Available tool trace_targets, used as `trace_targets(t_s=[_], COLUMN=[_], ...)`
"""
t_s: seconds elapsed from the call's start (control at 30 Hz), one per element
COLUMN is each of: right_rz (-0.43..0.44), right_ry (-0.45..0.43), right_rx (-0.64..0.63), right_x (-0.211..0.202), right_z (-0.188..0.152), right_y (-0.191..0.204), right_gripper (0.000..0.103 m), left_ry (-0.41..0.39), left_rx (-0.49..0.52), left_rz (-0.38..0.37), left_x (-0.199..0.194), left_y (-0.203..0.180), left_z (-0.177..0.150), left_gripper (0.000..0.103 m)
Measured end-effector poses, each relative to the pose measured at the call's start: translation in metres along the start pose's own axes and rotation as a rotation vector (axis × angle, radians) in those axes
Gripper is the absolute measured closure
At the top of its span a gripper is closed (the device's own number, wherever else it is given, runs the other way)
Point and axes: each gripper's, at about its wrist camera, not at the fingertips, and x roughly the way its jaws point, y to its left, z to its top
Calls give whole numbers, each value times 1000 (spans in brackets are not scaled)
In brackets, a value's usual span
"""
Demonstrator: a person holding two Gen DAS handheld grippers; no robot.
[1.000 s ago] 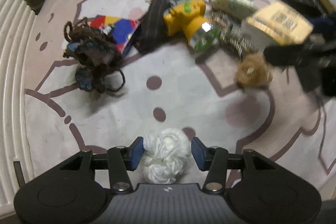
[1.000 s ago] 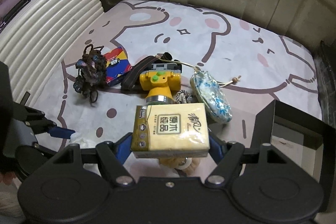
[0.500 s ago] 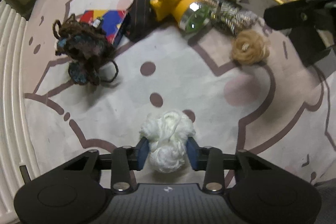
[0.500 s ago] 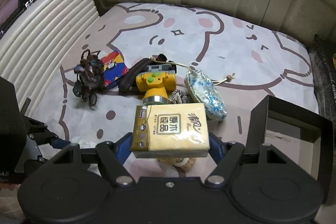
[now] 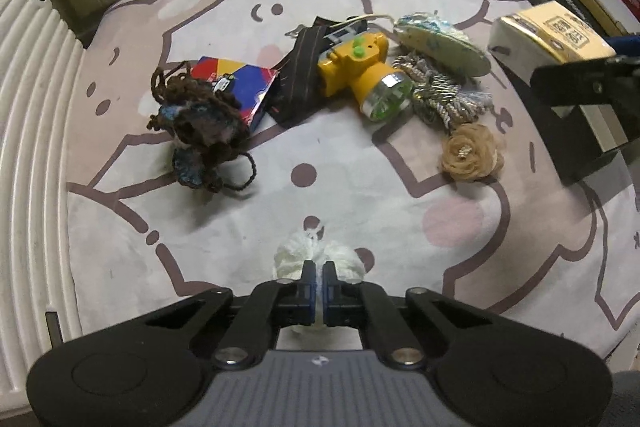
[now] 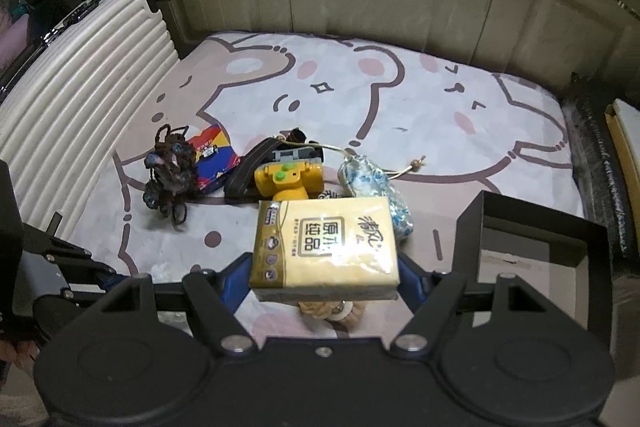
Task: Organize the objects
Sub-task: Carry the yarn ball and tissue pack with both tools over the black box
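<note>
My left gripper (image 5: 319, 273) points steeply down at the bunny-print mat (image 5: 360, 195). Its jaws are closing tight and pinch the white yarn ball (image 5: 292, 259), which bulges out on both sides of the blue pads. My right gripper (image 6: 324, 275) is shut on a yellow tissue pack (image 6: 324, 239) and holds it flat above the mat; the pack hides its fingertips. From the left wrist view that tissue pack (image 5: 552, 31) hangs at the far right.
On the mat lie a brown yarn tangle (image 5: 200, 123), a colourful box (image 5: 240, 87), a yellow headlamp (image 5: 360, 71), a floral pouch (image 5: 440, 43), a silver cord (image 5: 440, 99) and a tan fabric flower (image 5: 472, 155). An open black box (image 6: 532, 247) stands right, a ribbed white case (image 5: 32, 147) left.
The left jaws have closed from wide apart to pinching the white yarn ball, and the gripper has risen. The right gripper has lifted a little with the tissue pack.
</note>
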Motion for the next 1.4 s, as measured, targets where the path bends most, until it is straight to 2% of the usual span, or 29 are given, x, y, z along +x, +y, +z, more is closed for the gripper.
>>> trace_targets(t_s=[0.17,0.33,0.6,0.97,1.4], right_rz=[2,10,13,15,-7], right_ry=[-14,-42,-70,-104,-118], right_rx=[3,24,72,126,166], right_x=[-9,-23,-34,-38,-38], right_z=[1,5,5,0,-8], right_y=[3,4,-3,-23,-53], right_gripper=[29,29,29,29,29], left_ry=[-10,-72,-200,-361,-424], left_rx=[19,-44,-137,-172,-160], left_rz=[4,-16,-58,-45,-72], left_x=[-5,-20,-52,-87,-96], left_y=[-2,6,11,3,-23], left_z=[-4,-3,2,10,23], left_gripper=[101,102,102,102,102])
